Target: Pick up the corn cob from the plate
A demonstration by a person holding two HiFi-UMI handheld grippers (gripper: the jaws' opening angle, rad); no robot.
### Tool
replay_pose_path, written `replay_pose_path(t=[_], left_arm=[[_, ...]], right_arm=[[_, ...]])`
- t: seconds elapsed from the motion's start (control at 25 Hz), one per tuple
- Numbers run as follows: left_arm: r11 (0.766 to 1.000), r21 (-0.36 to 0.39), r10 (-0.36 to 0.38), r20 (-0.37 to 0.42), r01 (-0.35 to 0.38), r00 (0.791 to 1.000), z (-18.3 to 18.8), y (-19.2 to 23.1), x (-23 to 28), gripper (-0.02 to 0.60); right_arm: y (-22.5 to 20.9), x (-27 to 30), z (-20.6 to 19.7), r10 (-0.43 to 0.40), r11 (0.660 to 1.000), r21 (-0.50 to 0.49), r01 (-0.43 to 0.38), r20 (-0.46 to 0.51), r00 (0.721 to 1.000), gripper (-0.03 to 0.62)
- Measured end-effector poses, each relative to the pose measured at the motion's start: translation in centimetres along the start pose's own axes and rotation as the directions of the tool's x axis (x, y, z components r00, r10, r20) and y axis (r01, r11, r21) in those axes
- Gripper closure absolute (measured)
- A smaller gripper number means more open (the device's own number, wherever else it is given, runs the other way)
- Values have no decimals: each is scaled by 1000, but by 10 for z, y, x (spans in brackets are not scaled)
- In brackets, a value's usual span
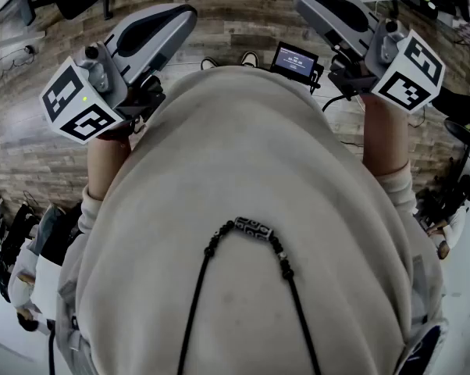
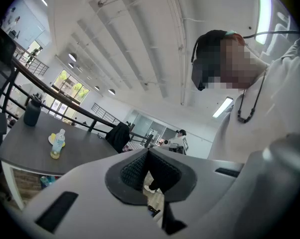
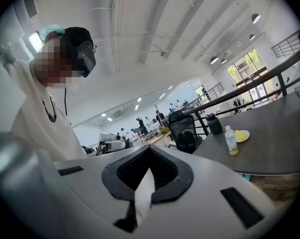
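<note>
Faintly: corn cob (image 3: 240,135) tiny, plate (image 3: 247,133) part-hidden behind bottle (image 3: 230,142).

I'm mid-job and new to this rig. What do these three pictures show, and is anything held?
No robot arm here: a person holds a two-jaw gripper in each hand. The head view looks down on their pale sweatshirt, grippers at either side. The other two pictures look along each gripper's jaws. The left gripper and right gripper are both shut and empty. Off on a dark table stand a dark flask, a clear bottle and a plate with something yellow, likely the corn cob.
</note>
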State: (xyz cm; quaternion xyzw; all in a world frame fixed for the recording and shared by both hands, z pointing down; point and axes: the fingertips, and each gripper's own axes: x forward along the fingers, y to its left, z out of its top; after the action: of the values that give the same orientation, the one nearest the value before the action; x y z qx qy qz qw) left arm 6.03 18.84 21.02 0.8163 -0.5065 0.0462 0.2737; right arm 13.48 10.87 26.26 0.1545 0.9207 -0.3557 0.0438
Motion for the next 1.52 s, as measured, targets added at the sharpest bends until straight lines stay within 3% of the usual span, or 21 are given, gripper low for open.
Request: replay_pose_path(t=[0.52, 0.84, 1.2, 1.52], left_arm=[[1000, -3, 4, 25, -4, 1000, 2, -11, -1, 580], [1000, 0, 1, 36, -1, 999, 9, -6, 1, 580], [1000, 7, 26, 26, -26, 999, 22, -8, 27, 580], [1000, 15, -23, -36, 23, 999, 13, -10, 96, 580]], right_arm=[[1, -2, 7, 24, 999, 35, -25, 41, 999, 579], [-6, -6, 7, -11, 999, 39, 9, 43, 999, 579], [-16, -37, 22, -39, 999, 37, 35, 96, 995, 579], [-58, -96, 20, -103, 993, 78, 92, 150, 983, 579]])
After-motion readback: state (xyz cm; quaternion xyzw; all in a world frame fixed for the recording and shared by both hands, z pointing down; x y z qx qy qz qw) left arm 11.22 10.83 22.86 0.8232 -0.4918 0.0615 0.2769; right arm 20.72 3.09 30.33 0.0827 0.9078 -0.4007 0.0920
